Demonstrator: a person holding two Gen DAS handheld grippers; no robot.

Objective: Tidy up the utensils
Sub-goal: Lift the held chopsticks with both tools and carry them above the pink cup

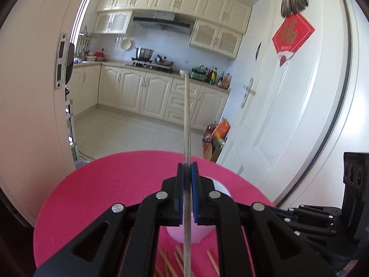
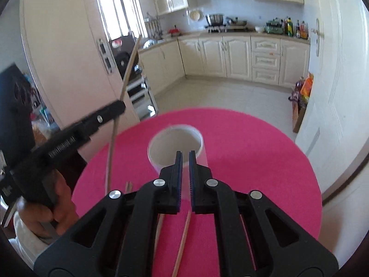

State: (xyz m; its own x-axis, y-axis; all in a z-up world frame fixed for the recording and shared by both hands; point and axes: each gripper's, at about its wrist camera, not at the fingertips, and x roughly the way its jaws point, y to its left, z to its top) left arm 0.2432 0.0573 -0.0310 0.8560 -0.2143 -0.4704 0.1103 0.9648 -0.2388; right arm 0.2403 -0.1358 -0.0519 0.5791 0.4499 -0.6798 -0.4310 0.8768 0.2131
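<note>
Clamped in black left gripper: long pale wooden chopstick pointing twelve o'clock; right gripper closed empty, white cylindrical cup just beyond.

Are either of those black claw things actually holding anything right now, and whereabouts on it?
The left gripper is shut on a chopstick, gripping it partway along its length. The right gripper holds nothing; its jaws are shut and empty above the cup.
</note>
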